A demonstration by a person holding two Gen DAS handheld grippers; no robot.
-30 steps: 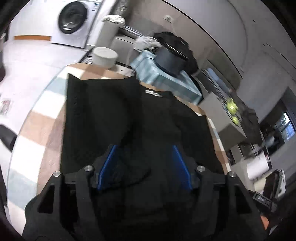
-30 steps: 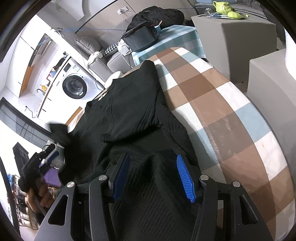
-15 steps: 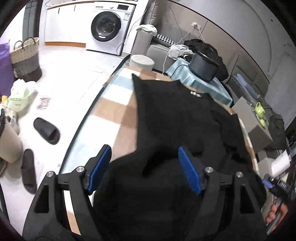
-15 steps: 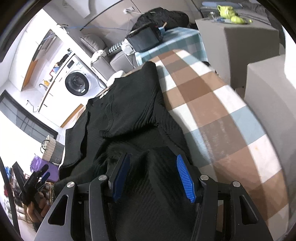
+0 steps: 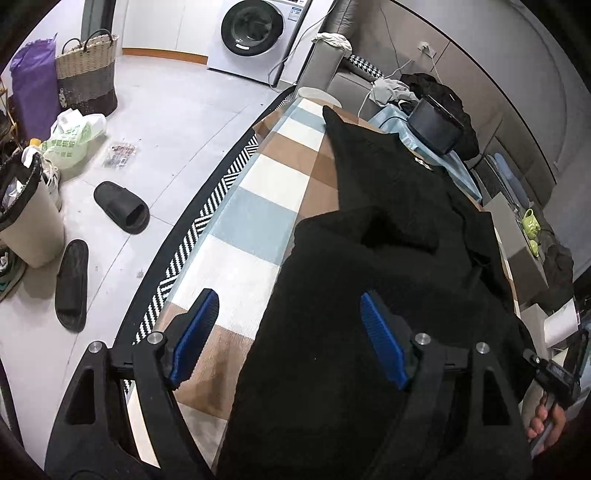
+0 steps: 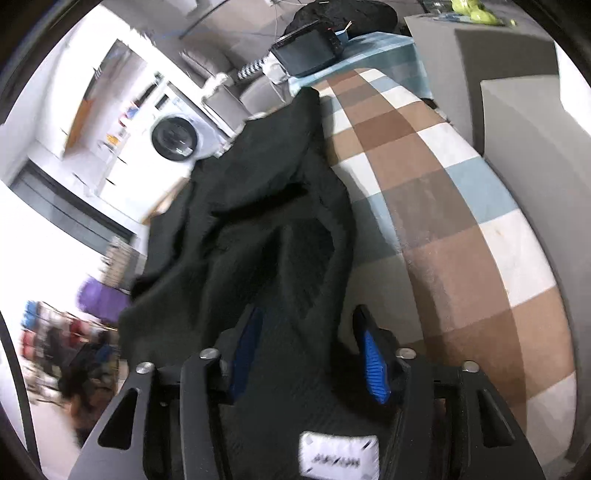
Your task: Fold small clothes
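A black knitted garment lies along a checked brown, white and blue cloth-covered table. My left gripper is open with its blue pads wide apart, over the garment's near left edge; the cloth lies under the right pad only. In the right wrist view the same garment is bunched and lifted. My right gripper has its blue pads apart with the black fabric running between them; the view is blurred. A white label shows on the fabric near the gripper's base.
Left of the table: a floor with two black slippers, a bin, a woven basket and a washing machine. At the far end, a black appliance on a blue cloth. Grey boxes stand to the right.
My left gripper has moved left toward the garment's edge, with more table and floor now in view. My right gripper has lifted and pulled the fabric, which has bunched up; its view blurs.
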